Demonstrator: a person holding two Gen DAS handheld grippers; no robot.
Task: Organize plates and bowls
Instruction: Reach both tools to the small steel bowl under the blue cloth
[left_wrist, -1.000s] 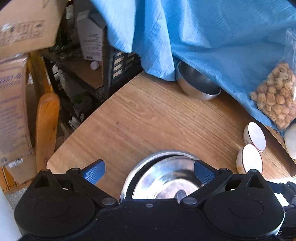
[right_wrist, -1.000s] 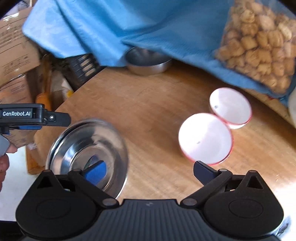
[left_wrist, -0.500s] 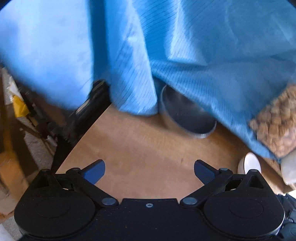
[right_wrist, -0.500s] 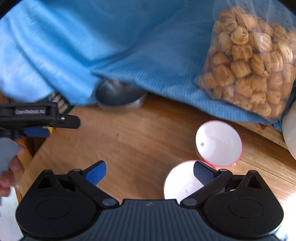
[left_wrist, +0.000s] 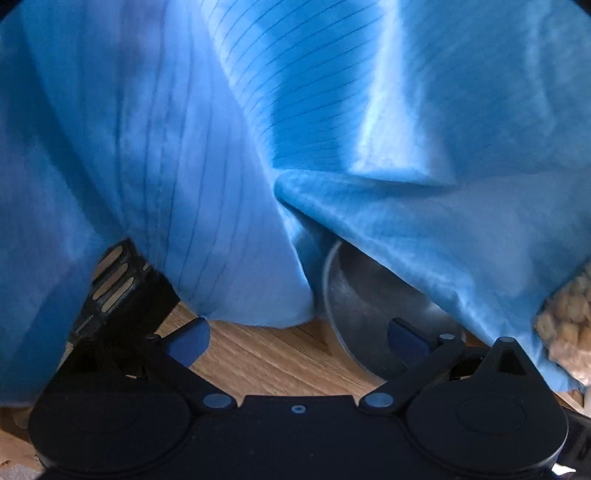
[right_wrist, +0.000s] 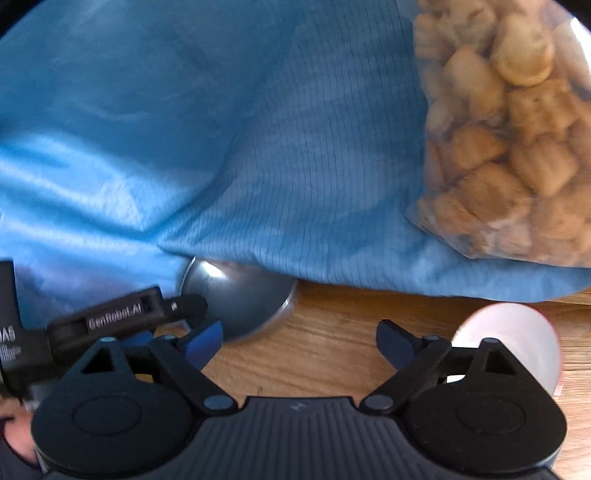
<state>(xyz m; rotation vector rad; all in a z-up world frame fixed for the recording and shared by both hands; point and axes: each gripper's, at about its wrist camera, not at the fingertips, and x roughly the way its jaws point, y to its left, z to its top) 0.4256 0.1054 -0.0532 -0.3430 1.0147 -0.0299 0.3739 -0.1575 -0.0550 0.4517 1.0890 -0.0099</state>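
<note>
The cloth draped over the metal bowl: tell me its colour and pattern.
The cloth is bright blue with a fine dark grid of lines, seen best in the right wrist view.

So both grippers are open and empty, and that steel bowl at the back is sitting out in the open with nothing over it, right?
Not quite. Both the left gripper and the right gripper are open and empty, but the steel bowl is not in the open: the blue cloth drapes over its far part, leaving only the near side showing. The right wrist view shows this best.
</note>
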